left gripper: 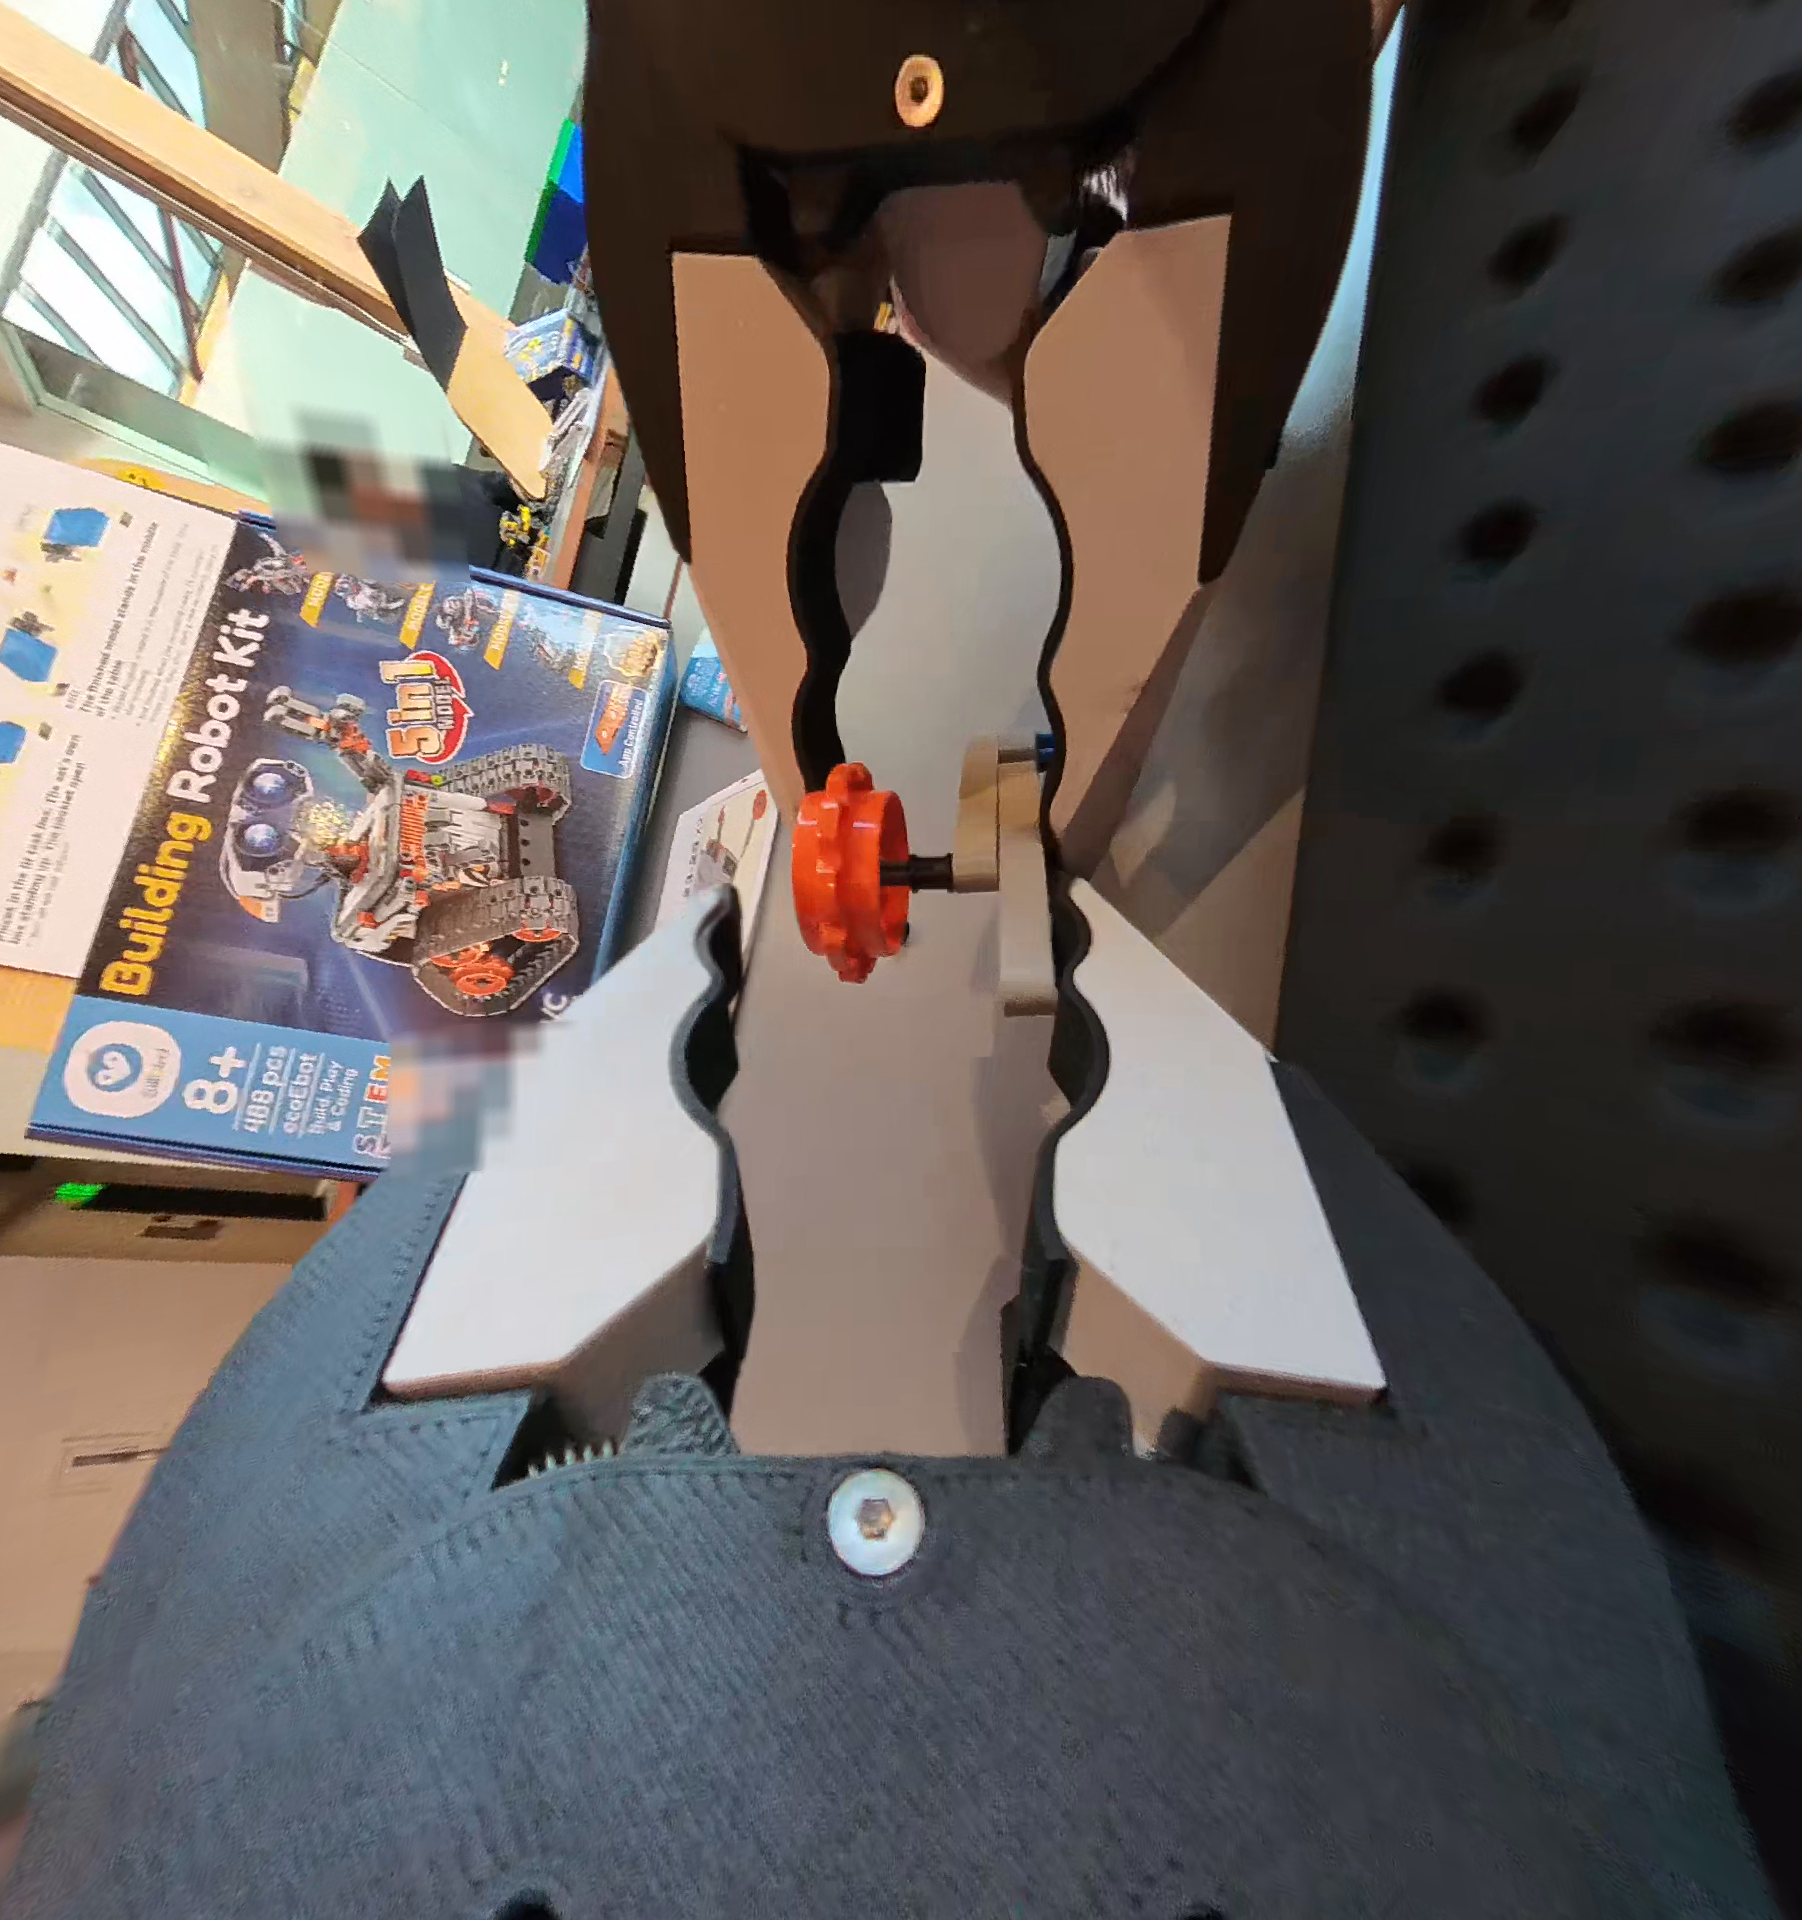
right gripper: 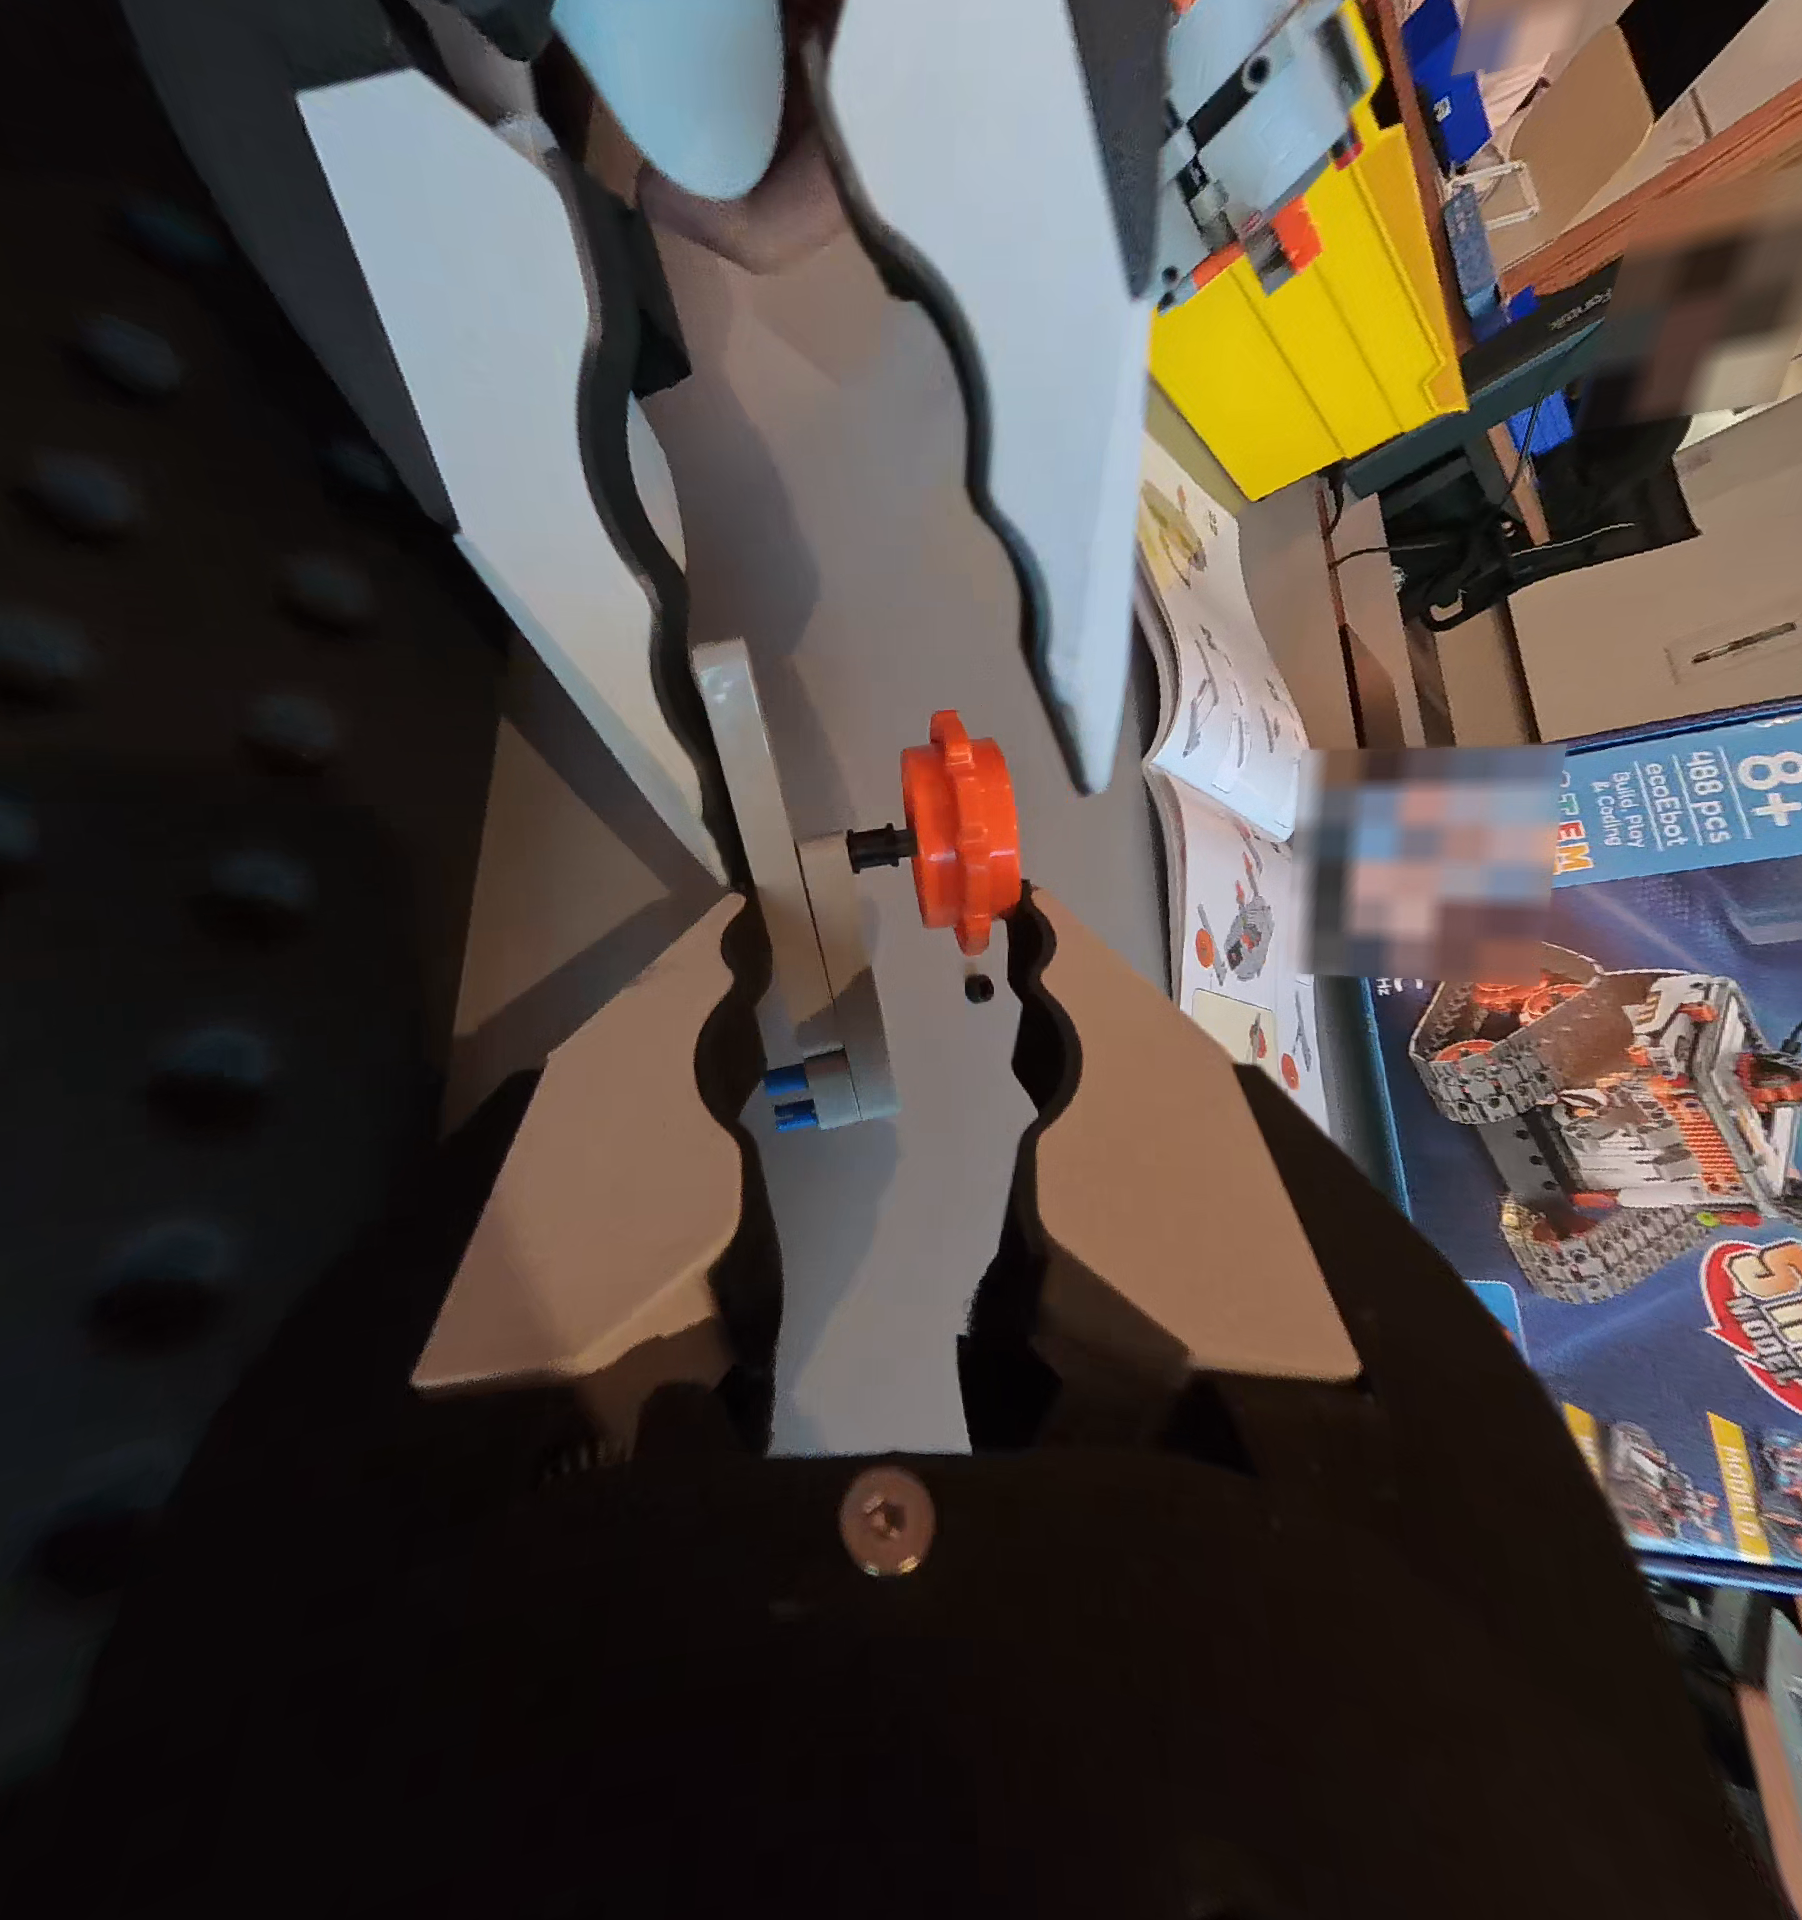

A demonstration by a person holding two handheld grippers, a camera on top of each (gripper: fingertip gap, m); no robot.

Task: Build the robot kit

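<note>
Between the two facing tongs, over the grey tabletop (left gripper: pixel 876 1195): small toy assembly, orange cogged wheel (left gripper: pixel 845 868) on a short black axle (right gripper: pixel 876 847) plugged into a grey beam (right gripper: pixel 762 790); right tongs (right gripper: pixel 881 909) apparently clenched across it, one tip on the wheel, the other on the beam; left tongs (left gripper: pixel 892 925) released, one finger alongside the beam; probably light, stiff, slick plastic; press-fit axle likely to pull loose, so best gripped by the beam's flat faces; axle crosswise to the fingers, beam's long axis along them.
</note>
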